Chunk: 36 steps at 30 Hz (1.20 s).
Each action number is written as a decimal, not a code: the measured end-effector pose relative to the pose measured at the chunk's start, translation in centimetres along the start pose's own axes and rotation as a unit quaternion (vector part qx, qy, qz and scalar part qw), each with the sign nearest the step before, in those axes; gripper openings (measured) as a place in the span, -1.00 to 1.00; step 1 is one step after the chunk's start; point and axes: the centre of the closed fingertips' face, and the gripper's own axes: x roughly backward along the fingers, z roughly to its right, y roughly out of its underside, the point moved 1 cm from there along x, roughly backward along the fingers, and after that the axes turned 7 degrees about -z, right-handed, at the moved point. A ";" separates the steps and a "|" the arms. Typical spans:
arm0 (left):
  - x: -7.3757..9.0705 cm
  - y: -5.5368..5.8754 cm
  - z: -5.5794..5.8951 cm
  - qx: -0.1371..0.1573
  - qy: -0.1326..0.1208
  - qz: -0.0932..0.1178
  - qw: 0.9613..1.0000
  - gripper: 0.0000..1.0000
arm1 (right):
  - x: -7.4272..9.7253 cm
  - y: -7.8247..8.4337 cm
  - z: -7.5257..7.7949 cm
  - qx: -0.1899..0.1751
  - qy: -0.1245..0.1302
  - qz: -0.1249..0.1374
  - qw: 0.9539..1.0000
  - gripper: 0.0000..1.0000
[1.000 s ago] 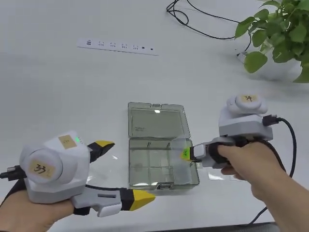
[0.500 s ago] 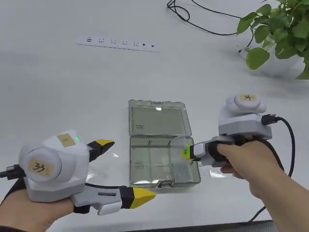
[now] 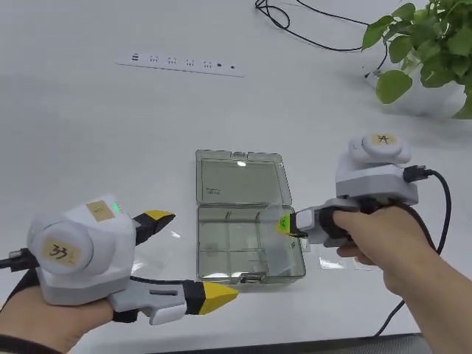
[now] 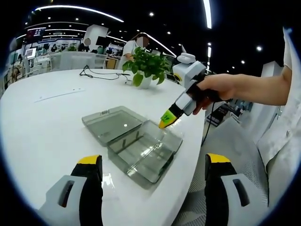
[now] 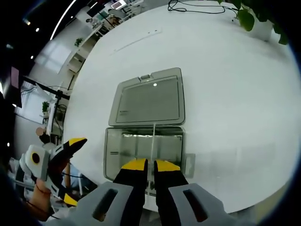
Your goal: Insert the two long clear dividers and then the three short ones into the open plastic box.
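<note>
The open clear plastic box lies in the middle of the white table, its lid folded flat behind it. My right gripper is shut on a clear divider, held upright over the right part of the box. In the right gripper view the divider is a thin line running from the shut tips into the box. My left gripper hangs open at the box's front left, holding nothing. The left gripper view has the box ahead between the spread jaws, and the right gripper above it.
A faint clear piece lies on the table right of the box. A white power strip and black cables lie at the back. A potted plant stands at the back right. The table's front edge is near my hands.
The right gripper has edged slightly toward the lid with the divider still in its jaws. The left gripper has stayed put and open.
</note>
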 end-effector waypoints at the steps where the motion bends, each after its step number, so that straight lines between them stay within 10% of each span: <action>1: 0.0 0.0 0.0 0.000 0.000 0.000 1.000 0.84 | 0.0 0.0 0.0 -0.001 0.000 0.001 1.000 -0.87; 36: 0.0 0.3 -0.3 0.008 0.001 0.001 1.000 0.82 | -0.7 -0.5 0.8 0.043 0.024 0.012 0.999 -0.87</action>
